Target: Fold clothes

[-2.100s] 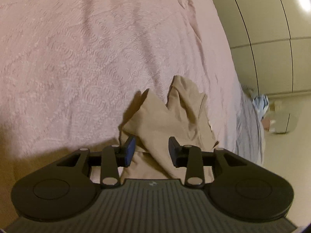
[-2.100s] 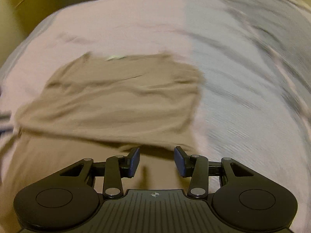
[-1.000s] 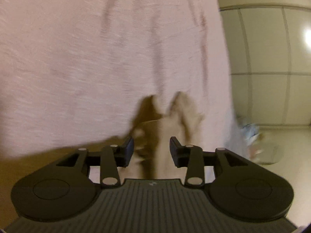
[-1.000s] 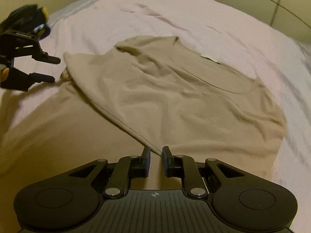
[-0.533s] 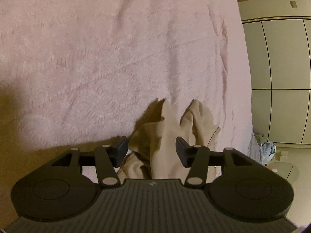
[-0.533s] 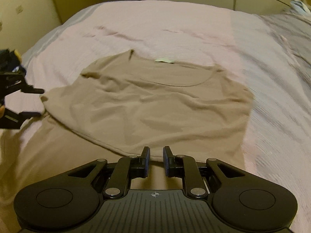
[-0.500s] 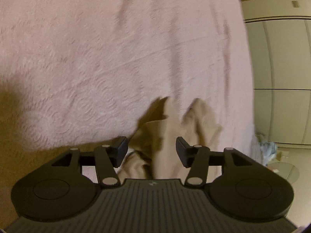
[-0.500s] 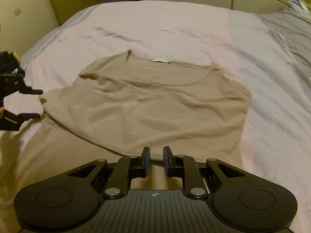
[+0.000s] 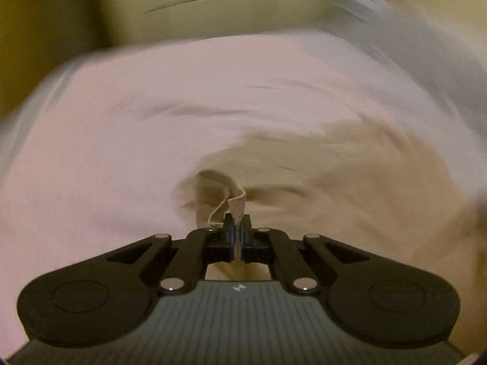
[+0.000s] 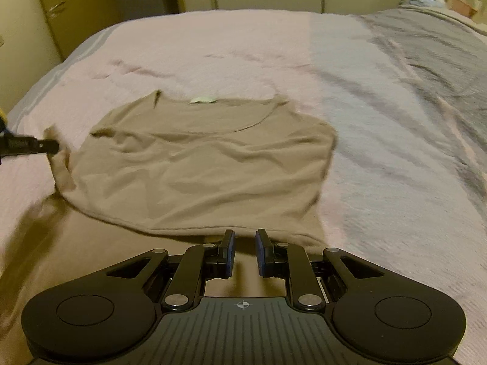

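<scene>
Dim, yellowish light. My left view swirls with motion blur; only my left gripper stays sharp. My right view is crisp centrally, fisheye-curved at edges, with shadow filling its lower left.
</scene>
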